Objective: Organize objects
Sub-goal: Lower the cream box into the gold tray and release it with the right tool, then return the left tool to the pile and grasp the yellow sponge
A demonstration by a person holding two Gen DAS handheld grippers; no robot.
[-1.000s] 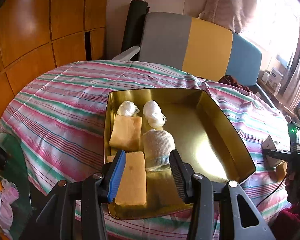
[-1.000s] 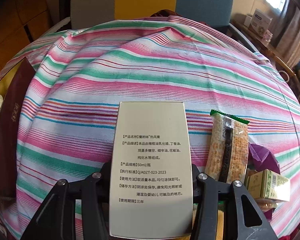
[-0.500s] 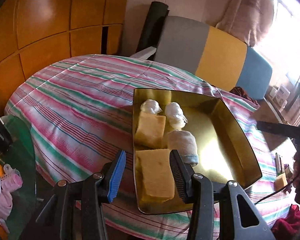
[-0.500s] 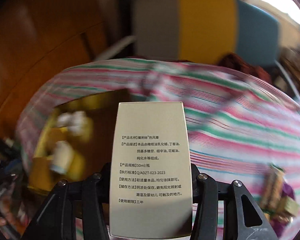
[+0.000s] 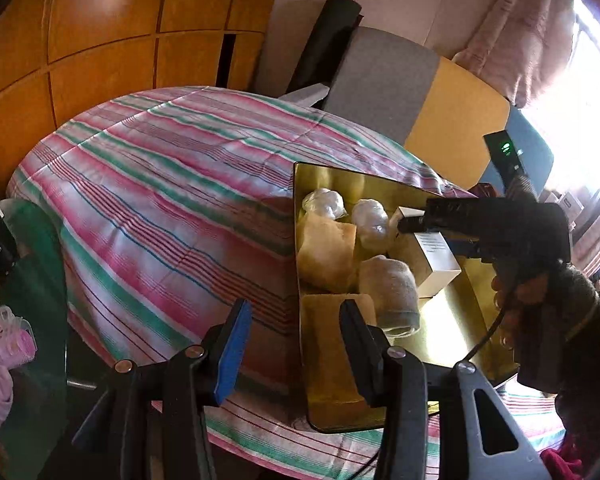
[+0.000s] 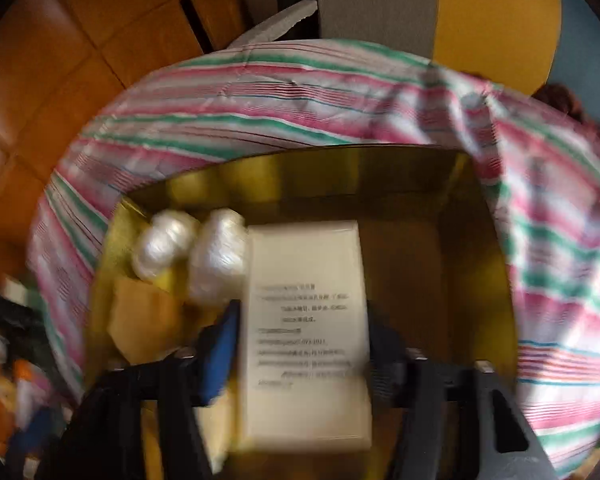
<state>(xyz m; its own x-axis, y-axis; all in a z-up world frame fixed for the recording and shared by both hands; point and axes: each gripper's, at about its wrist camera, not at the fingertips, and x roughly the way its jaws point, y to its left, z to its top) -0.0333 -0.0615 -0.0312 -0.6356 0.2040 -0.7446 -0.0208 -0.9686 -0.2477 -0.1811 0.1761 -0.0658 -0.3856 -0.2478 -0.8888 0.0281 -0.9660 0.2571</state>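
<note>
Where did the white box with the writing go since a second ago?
The right gripper carried the white box from the striped cloth over into the gold tray, beside the two plastic-wrapped balls. Its jaws have just been opening, with the box between them, no longer squeezed. The left gripper stayed open and empty. The yellow sponges and the rolled towel did not move.

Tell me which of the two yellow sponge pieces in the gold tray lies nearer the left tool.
The near sponge, at the tray's front edge, half hidden behind the left tool. The other sponge lies farther back, beside the plastic-wrapped balls.
</note>
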